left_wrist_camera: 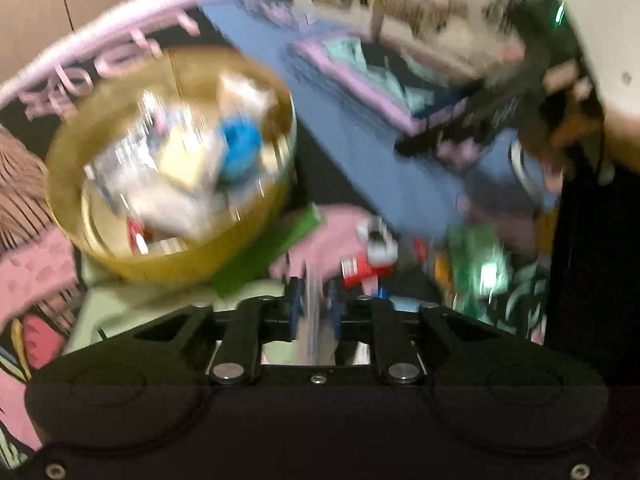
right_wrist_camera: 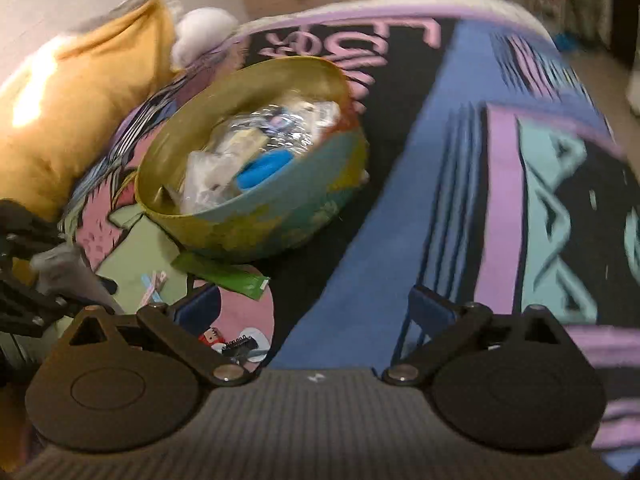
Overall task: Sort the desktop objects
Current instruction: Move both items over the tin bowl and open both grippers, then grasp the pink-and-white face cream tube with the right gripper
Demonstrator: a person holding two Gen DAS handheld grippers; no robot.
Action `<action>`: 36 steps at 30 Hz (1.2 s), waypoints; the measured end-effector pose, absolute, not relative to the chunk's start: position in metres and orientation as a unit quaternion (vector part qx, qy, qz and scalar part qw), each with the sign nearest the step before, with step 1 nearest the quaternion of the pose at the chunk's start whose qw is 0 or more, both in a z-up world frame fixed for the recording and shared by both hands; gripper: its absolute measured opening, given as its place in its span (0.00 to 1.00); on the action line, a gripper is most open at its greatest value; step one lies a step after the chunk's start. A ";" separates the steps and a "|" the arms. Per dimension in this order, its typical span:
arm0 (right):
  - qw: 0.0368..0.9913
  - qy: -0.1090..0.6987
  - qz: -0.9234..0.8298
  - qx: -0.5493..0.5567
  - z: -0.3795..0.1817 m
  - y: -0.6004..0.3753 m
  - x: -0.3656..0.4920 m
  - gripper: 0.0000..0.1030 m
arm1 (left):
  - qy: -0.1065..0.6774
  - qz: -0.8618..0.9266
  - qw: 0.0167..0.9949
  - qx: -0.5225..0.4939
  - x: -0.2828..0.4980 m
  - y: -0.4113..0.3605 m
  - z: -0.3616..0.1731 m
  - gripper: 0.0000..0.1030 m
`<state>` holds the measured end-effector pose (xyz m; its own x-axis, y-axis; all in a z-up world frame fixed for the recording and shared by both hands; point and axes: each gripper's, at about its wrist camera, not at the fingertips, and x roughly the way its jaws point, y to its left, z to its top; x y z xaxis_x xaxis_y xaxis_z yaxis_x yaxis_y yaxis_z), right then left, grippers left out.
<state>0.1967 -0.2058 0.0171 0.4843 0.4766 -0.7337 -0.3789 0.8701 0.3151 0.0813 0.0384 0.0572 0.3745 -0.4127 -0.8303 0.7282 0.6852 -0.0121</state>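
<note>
Item: yellow bowl (right_wrist_camera: 256, 184), on a printed mat (right_wrist_camera: 400, 240) of pink, blue and black; outer wall patched teal and yellow. Contents: clear wrappers (right_wrist_camera: 276, 128), a pale packet and a blue lump (right_wrist_camera: 264, 170), heaped near the middle. Just beside the bowl's near wall, partly under it: a green packet (right_wrist_camera: 224, 276). On the pink patch nearer the cameras: a small red-and-white piece (right_wrist_camera: 212, 336) and a black comb-like strip (right_wrist_camera: 240, 345), close together. Further left on the mat, a small pale-blue slip (right_wrist_camera: 150, 284). Behind the bowl: a mustard cushion (right_wrist_camera: 80, 120) and a white fluffy ball (right_wrist_camera: 204, 32). Left gripper (left_wrist_camera: 316, 304): jaws drawn close together on a thin, pale, shiny thing that stands up between them, possibly a wrapper; blur prevents a surer reading. It hangs over the mat near the red-and-white piece (left_wrist_camera: 368, 260), the bowl (left_wrist_camera: 172, 176) up and to its left. Right gripper (right_wrist_camera: 312, 312): jaws spread wide, nothing between them, over the mat's blue band below and right of the bowl
</note>
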 end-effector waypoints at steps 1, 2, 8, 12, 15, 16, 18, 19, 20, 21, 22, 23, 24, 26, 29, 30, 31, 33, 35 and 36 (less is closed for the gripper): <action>0.863 0.436 0.246 0.065 0.019 -0.206 0.198 1.00 | 0.423 -0.353 0.817 0.169 0.084 0.039 0.069 0.05; 0.867 0.428 0.245 0.073 0.021 -0.206 0.199 1.00 | 0.409 -0.354 0.826 0.158 0.086 0.038 0.081 0.05; 0.864 0.425 0.256 0.084 0.020 -0.201 0.199 1.00 | 0.426 -0.349 0.822 0.145 0.107 0.033 0.102 0.23; 0.866 0.421 0.261 0.077 0.022 -0.200 0.196 1.00 | 0.461 -0.345 0.801 0.161 0.103 0.028 0.066 0.45; 0.862 0.410 0.287 0.082 0.025 -0.199 0.192 1.00 | 0.474 -0.345 0.793 0.164 0.100 0.031 0.057 0.52; 0.858 0.407 0.304 0.072 0.026 -0.196 0.189 1.00 | 0.466 -0.338 0.797 0.182 0.099 0.033 0.057 0.56; 0.852 0.391 0.349 0.022 0.028 -0.180 0.177 1.00 | 0.457 -0.320 0.808 0.190 0.103 0.045 0.058 0.60; 0.847 0.380 0.372 -0.013 0.028 -0.169 0.168 1.00 | 0.462 -0.309 0.813 0.174 0.109 0.052 0.058 0.60; 0.839 0.370 0.396 -0.043 0.027 -0.156 0.157 1.00 | 0.469 -0.301 0.816 0.155 0.113 0.061 0.058 0.57; 0.828 0.366 0.420 -0.067 0.025 -0.143 0.148 1.00 | 0.475 -0.301 0.816 0.137 0.117 0.070 0.058 0.57; 0.818 0.362 0.439 -0.081 0.023 -0.131 0.141 0.97 | 0.476 -0.303 0.816 0.124 0.119 0.076 0.058 0.57; 0.811 0.361 0.452 -0.091 0.021 -0.119 0.136 0.97 | 0.475 -0.304 0.817 0.114 0.118 0.081 0.057 0.63; 0.802 0.363 0.464 -0.103 0.018 -0.105 0.133 0.95 | 0.474 -0.305 0.819 0.111 0.118 0.086 0.055 0.63; 0.793 0.363 0.471 -0.136 0.007 -0.075 0.131 0.91 | 0.481 -0.299 0.816 0.117 0.119 0.089 0.048 0.64; 0.772 0.400 0.475 -0.135 -0.012 -0.037 0.139 0.78 | 0.490 -0.297 0.809 0.131 0.120 0.103 0.040 0.64; 0.768 0.405 0.478 -0.135 -0.015 -0.028 0.140 0.76 | 0.488 -0.298 0.809 0.133 0.118 0.110 0.039 0.64; 0.764 0.404 0.482 -0.143 -0.018 -0.021 0.138 0.76 | 0.485 -0.297 0.812 0.136 0.115 0.117 0.039 0.66; 0.756 0.396 0.493 -0.168 -0.019 -0.010 0.129 0.76 | 0.480 -0.294 0.812 0.154 0.106 0.129 0.033 0.71; 0.745 0.399 0.498 -0.193 -0.021 -0.002 0.123 0.76 | 0.494 -0.307 0.796 0.168 0.098 0.134 0.021 0.72; 0.741 0.398 0.501 -0.203 -0.021 0.001 0.121 0.76 | 0.500 -0.317 0.785 0.181 0.093 0.134 0.013 0.72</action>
<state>0.1212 0.0009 -0.0214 0.1808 0.5806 -0.7939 -0.9042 0.4158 0.0982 0.0929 0.1336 0.0130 0.2989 -0.3163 -0.9003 0.6784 0.7340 -0.0326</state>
